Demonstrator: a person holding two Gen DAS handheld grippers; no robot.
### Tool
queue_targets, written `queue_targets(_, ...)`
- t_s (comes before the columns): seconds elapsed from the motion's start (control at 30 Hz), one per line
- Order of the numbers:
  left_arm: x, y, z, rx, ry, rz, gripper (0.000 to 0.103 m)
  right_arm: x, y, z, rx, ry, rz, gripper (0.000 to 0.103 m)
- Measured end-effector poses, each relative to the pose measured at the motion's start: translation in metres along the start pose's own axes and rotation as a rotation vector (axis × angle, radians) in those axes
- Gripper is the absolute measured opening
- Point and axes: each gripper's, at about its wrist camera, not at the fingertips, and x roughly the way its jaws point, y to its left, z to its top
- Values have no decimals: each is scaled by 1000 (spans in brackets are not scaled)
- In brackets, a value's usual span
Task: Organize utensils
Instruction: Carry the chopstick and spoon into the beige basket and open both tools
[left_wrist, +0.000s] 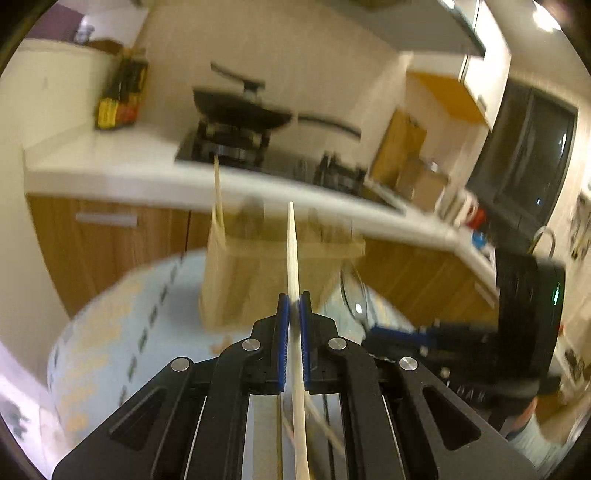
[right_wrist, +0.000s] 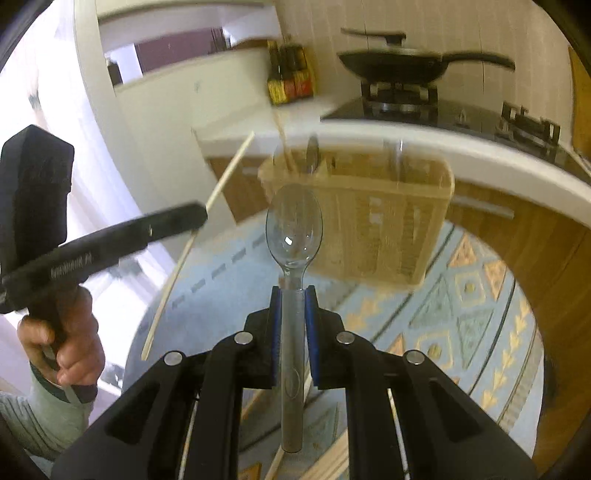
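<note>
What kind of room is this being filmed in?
Most likely a home kitchen: a black frying pan sits on a gas stove, a white countertop runs above wooden cabinets, and sauce bottles stand nearby.

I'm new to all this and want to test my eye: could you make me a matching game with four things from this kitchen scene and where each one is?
Things:
1. pale wooden chopstick
2. clear plastic spoon
3. black frying pan
4. beige slatted utensil holder

Places:
A. on the gas stove
B. clamped in the right gripper
C. standing on the patterned blue tablecloth
D. clamped in the left gripper

Pairs: 1-D, 2-B, 3-A, 4-C
</note>
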Motion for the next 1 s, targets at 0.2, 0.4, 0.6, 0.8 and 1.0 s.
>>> queue_targets(0.2, 6, -3, 58, 18, -155, -23, 4, -17, -8, 48, 8, -171, -24, 10)
queue_targets(0.4, 31, 1, 94, 39, -298, -4, 4, -24, -38, 97, 25, -346, -160, 10)
queue_targets(0.6, 60, 19, 102, 2, -391, 1, 4, 2, -73, 113, 73, -399, -212, 10)
queue_targets(0.8, 89, 30, 95, 14, -412, 74, 4, 39, -93, 110, 97, -400, -269, 10)
queue_targets(1.0, 103, 33, 82, 43, -405, 101, 4, 49, -105, 95, 119, -399, -283, 10)
